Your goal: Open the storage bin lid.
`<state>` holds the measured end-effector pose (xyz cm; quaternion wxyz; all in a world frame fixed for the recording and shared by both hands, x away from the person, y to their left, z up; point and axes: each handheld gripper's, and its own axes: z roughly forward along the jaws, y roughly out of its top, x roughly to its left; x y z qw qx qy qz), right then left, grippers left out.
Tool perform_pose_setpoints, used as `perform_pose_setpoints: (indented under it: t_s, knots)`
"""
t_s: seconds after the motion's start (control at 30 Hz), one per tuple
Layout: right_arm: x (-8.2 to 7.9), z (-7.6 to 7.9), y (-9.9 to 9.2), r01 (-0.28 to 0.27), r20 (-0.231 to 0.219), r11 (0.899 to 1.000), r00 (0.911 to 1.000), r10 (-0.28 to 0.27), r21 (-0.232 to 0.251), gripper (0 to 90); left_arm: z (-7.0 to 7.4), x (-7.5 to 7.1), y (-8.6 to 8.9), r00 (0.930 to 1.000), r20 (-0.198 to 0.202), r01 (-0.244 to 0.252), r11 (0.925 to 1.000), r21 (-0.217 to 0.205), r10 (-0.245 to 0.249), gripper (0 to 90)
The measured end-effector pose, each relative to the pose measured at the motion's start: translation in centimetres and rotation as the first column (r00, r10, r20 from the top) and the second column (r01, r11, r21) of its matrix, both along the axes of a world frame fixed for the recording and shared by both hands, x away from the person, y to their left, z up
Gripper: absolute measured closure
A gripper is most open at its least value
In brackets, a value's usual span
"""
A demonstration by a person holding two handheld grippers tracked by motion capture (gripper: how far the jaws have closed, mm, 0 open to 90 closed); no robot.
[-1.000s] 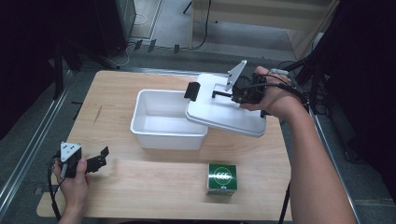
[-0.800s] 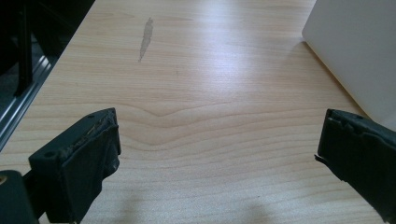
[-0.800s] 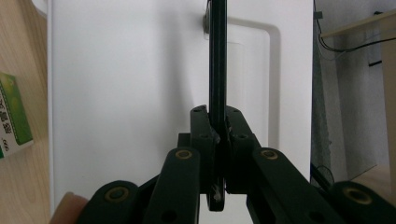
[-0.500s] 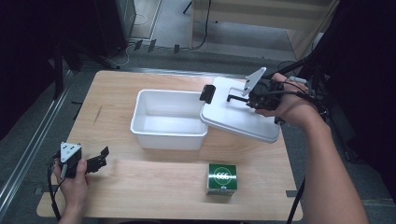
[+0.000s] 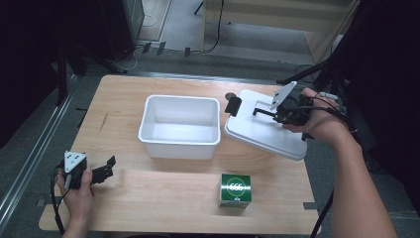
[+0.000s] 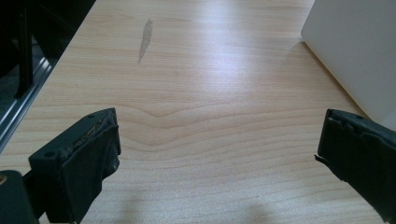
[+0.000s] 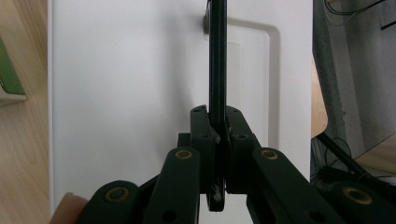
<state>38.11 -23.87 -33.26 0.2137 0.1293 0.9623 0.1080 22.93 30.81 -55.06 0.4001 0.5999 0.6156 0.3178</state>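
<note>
1. Where the right gripper (image 5: 262, 110) clamps it, the lid (image 5: 265, 130) carries a thin black handle (image 7: 217, 56), and the jaws are clenched tight on this handle from both sides.
2. The lid is white, flat and rectangular. It sits tilted at the right of the table (image 5: 163, 178), its near-right edge low by the table surface, its left edge just beside the right wall of the tub (image 5: 181, 126).
3. In the right gripper view, the handle runs as a narrow black strip straight up from between the jaws across the lid's white top.
4. The right hand (image 5: 317, 121) grips the gripper body from the right; the forearm enters from the bottom right.
5. The tub is white, rectangular and uncovered. It stands near the table centre, and its interior shows only white walls and floor.
6. A green box (image 5: 236, 189) with a white round emblem on top stands near the front edge, in front of the lid and well apart from it.
7. The left gripper (image 5: 101, 171) lies low at the front-left corner, held by the left hand (image 5: 77, 191). Its jaws are spread wide, released, with bare wood between them.
8. In the left gripper view, the tub's white wall (image 6: 359, 51) shows at the upper right.
</note>
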Motion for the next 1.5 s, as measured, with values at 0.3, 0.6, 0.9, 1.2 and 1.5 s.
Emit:
perform_pose_setpoints:
  t_s: [0.3, 0.6, 0.9, 1.2, 1.5]
  knots:
    - [-0.1, -1.8, -1.1, 0.021, -0.019, 1.000, 0.9996, -0.020, 0.009, 85.4, 0.0, 0.0, 0.0, 1.0000, 0.001, -0.001, 1.0000, 0.000, 0.001, 0.0]
    - [-0.2, -3.9, -1.6, 0.032, -0.038, 0.999, 0.9988, -0.032, 0.015, 85.4, 0.0, 0.0, 0.0, 1.0000, 0.001, 0.000, 1.0000, 0.000, 0.000, 0.0]
    - [-0.4, -6.2, -1.7, 0.038, -0.047, 0.999, 0.9982, -0.037, 0.021, 85.4, 0.0, 0.0, 0.0, 1.0000, 0.003, -0.005, 1.0000, -0.001, 0.005, 0.0]
    - [-0.4, -8.4, -2.0, 0.053, -0.055, 0.998, 0.9971, -0.052, 0.026, 85.4, 0.0, 0.0, 0.0, 1.0000, 0.004, -0.006, 1.0000, -0.003, 0.006, 0.0]
    - [-0.3, -10.6, -2.0, 0.068, -0.064, 0.997, 0.9957, -0.067, 0.023, 85.4, 0.0, 0.0, 0.0, 1.0000, 0.003, -0.006, 1.0000, -0.002, 0.006, 0.0]
